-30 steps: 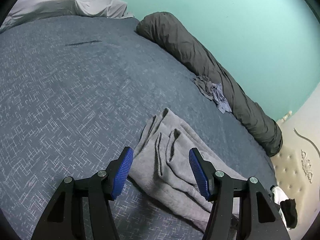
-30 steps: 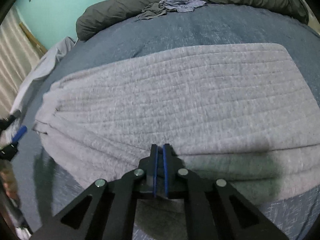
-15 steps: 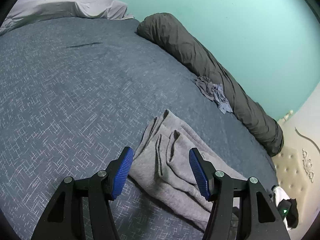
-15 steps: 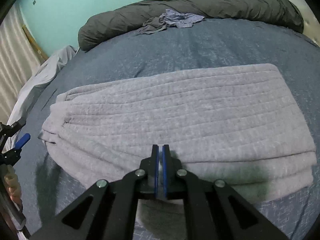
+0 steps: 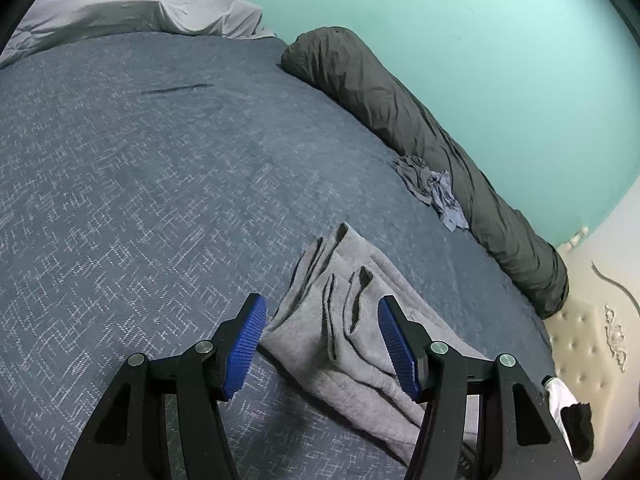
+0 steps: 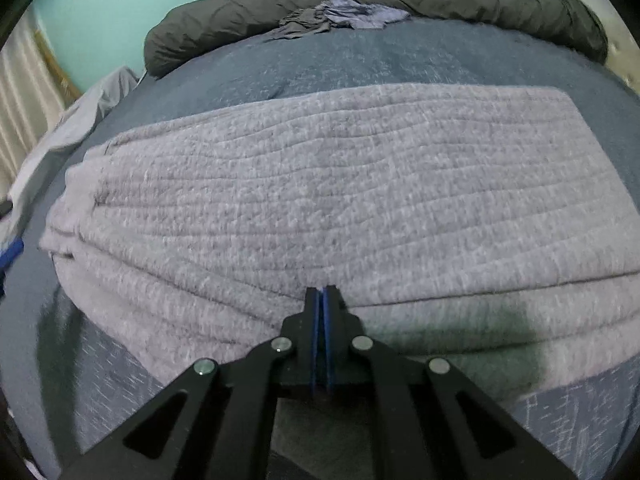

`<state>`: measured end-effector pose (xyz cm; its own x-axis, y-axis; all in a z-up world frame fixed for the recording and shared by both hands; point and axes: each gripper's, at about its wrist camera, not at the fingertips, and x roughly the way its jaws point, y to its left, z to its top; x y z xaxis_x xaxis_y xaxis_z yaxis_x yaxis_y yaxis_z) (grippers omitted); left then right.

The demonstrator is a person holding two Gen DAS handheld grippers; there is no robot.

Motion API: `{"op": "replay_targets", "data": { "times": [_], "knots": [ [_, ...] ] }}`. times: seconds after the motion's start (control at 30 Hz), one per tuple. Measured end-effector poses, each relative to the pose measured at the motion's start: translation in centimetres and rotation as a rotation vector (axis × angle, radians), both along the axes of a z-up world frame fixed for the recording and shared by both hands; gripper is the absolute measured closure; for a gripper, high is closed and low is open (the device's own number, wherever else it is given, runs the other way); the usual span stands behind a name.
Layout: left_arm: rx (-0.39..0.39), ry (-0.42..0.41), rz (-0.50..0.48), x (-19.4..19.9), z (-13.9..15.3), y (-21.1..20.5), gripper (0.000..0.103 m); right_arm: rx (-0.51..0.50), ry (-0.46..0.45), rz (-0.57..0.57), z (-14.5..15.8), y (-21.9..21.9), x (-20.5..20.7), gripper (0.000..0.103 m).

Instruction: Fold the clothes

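Bedding of blue-grey weave covers the bed (image 5: 160,200), which stands against a teal wall (image 5: 480,60) with a dark rolled duvet (image 5: 400,112) along it. A folded grey garment (image 6: 340,200) lies on the bed, its long axis across the right wrist view. Left gripper (image 5: 322,344) jaws stand released over its layered end; right gripper (image 6: 321,300) jaws are clenched, holding nothing, at its near edge. Only the left view shows the pillow (image 5: 140,12).

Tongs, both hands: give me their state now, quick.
Left tongs: open, empty, above the grey garment.
Right tongs: shut, nothing visibly gripped.
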<state>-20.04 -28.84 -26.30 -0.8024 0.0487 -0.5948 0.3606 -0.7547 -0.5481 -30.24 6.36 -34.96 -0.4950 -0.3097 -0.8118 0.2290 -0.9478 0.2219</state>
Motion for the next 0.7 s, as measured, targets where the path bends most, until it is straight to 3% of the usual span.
{"op": "replay_targets", "data": {
  "times": [0.2, 0.4, 0.7],
  "knots": [
    [0.017, -0.053, -0.016, 0.2, -1.3, 0.2, 0.028, -0.06, -0.049, 0.022, 2.2, 1.2, -0.8, 0.101],
    [0.073, -0.087, -0.027, 0.4, -2.8, 0.2, 0.022, -0.054, 0.08, 0.033, 6.2, 6.4, 2.3, 0.1],
    [0.166, -0.092, -0.108, -1.0, -4.5, 2.3, 0.019, -0.116, 0.019, -0.065, 2.9, 14.7, 5.4, 0.099]
  ]
}}
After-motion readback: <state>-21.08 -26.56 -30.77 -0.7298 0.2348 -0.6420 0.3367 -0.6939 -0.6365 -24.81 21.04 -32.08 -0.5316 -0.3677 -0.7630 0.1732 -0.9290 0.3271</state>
